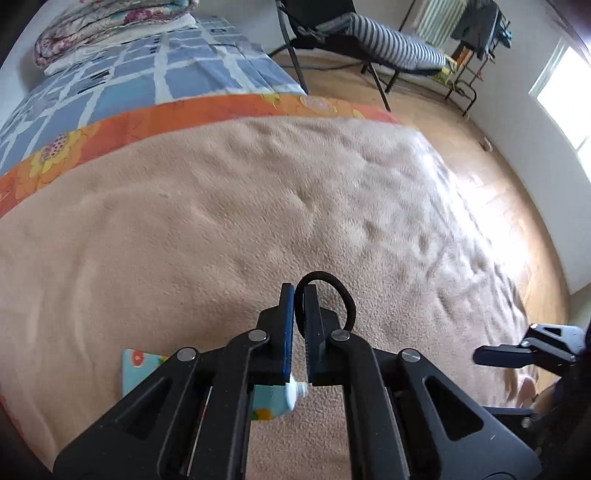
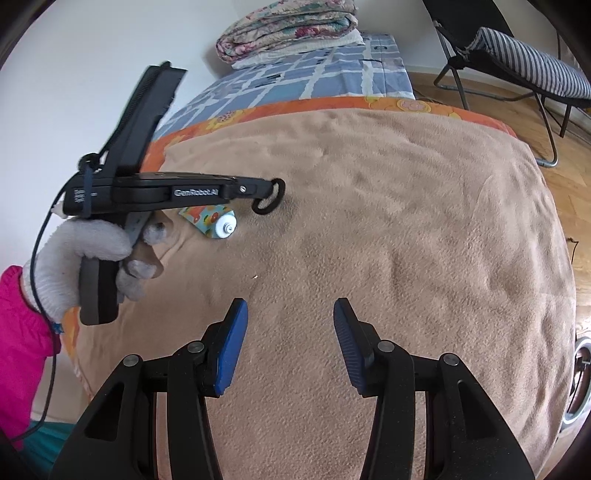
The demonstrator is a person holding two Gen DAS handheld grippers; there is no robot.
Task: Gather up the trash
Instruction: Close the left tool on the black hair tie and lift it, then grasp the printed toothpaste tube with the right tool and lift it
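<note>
So the beige fleece blanket [image 2: 369, 229] covers the near part of the bed, with the blue-and-white checked sheet [image 2: 295, 79] behind it. A folded floral quilt [image 2: 288, 27] sits at the far end on that sheet. The small floral-print tube with a white cap [image 2: 210, 220] lies on the blanket, just left of the black elastic hair loop [image 2: 269, 201] pinched in the left gripper [image 1: 299, 295]. A black folding chair with a striped cushion [image 2: 524, 62] stands on the wooden floor [image 2: 561, 177] to the right of the bed.

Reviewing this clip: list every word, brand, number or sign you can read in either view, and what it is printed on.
"GenRobot.AI": on the side of the left gripper, seen from the right wrist.
Small white print on that gripper's rear body: too small to read.
Patterned tube on the blanket: no legible text.
</note>
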